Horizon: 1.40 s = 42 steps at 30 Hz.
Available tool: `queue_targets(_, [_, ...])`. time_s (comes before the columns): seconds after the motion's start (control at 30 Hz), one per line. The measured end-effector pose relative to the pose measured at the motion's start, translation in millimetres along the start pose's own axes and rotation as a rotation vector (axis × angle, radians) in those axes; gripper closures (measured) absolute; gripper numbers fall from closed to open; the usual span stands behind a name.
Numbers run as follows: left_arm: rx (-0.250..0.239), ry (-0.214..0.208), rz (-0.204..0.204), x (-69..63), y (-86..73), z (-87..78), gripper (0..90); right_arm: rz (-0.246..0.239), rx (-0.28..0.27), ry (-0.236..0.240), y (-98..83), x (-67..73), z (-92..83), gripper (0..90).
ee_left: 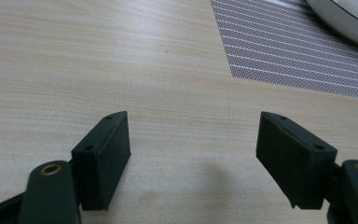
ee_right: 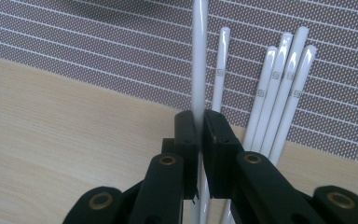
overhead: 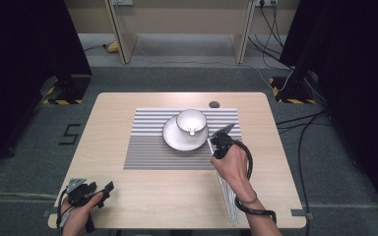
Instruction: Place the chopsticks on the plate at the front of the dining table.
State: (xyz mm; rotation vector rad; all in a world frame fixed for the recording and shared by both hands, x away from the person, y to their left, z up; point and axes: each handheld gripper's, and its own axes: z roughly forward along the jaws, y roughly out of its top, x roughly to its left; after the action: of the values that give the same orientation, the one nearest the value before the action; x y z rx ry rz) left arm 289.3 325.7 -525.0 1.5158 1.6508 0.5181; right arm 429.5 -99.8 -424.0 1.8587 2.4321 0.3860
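Note:
My right gripper is shut on one white chopstick, which runs up between its jaws over the striped placemat. Several more white chopsticks lie side by side just to its right, their tips on the mat; in the high view they stretch along the mat's right side. A white cup sits on a white saucer on the placemat. My left gripper rests open at the table's near left corner, nothing between its jaws.
The saucer's rim and a corner of the placemat lie beyond the left gripper. A small dark round spot marks the table's far edge. Cables run over the floor at the right.

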Motion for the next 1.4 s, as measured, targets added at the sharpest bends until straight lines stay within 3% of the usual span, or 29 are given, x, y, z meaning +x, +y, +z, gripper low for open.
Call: queue_targets(1.4, [0.001,-0.003,0.000,0.4,0.0,-0.2,25.0,-0.031,0.009,0.019,10.4,22.2,7.6,85.4])
